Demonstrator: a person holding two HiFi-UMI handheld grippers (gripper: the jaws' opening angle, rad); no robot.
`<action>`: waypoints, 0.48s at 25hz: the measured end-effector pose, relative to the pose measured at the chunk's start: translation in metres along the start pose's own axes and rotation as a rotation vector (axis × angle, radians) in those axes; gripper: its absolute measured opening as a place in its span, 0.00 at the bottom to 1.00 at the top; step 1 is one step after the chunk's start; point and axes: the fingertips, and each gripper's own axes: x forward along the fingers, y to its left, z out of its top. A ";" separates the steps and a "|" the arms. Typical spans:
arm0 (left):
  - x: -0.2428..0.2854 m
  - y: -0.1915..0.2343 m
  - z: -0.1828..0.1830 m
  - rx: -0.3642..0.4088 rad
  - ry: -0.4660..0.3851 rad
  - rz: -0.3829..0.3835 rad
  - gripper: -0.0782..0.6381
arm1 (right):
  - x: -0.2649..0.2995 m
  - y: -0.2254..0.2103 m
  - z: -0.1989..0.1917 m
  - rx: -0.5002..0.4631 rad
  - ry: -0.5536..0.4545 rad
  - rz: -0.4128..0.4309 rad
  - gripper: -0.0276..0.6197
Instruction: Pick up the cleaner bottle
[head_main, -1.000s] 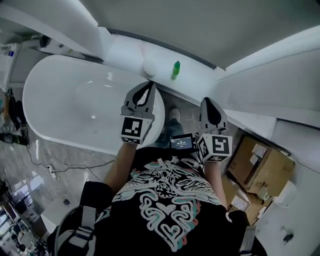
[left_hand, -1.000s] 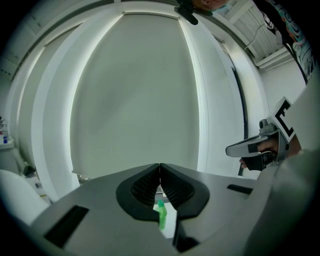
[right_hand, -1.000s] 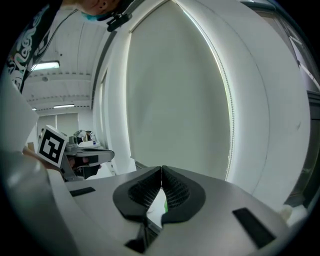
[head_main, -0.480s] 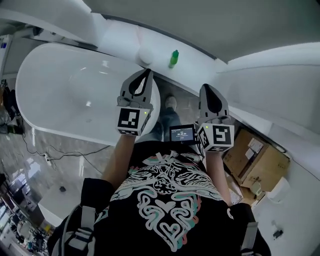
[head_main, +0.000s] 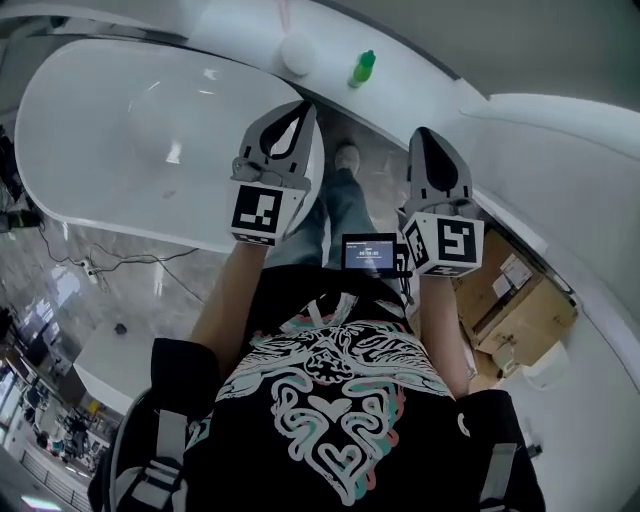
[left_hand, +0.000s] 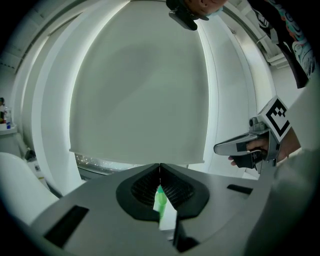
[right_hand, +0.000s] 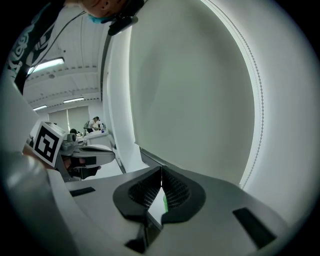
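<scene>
The cleaner bottle (head_main: 362, 68) is small and green, and it stands upright on the white ledge (head_main: 420, 95) behind the tub. My left gripper (head_main: 302, 106) is shut and empty over the tub's right end, well short of the bottle. My right gripper (head_main: 422, 132) is also shut and empty, to the right and below the bottle. In the left gripper view the bottle (left_hand: 160, 199) shows through the hollow behind the closed tips (left_hand: 160, 165), with the right gripper (left_hand: 248, 147) beside. In the right gripper view only a green sliver of the bottle (right_hand: 164, 202) shows behind the closed tips (right_hand: 161, 169).
A white bathtub (head_main: 120, 140) fills the left. A round white object (head_main: 297, 52) sits on the ledge left of the bottle. Cardboard boxes (head_main: 520, 310) lie at the right, cables (head_main: 100, 265) cross the marble floor, and a small screen (head_main: 368, 252) hangs at my chest.
Both grippers have sunk side by side and stayed shut. The head view has shifted, so the bottle and tub now sit higher in the frame.
</scene>
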 end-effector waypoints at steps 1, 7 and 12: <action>0.003 -0.001 -0.007 -0.002 0.010 0.000 0.13 | 0.004 -0.002 -0.006 0.002 0.007 0.003 0.09; 0.013 -0.002 -0.044 -0.027 0.036 0.016 0.13 | 0.023 -0.009 -0.038 -0.010 0.051 0.028 0.09; 0.026 -0.002 -0.072 -0.020 0.080 0.006 0.13 | 0.044 -0.019 -0.062 -0.009 0.073 0.032 0.09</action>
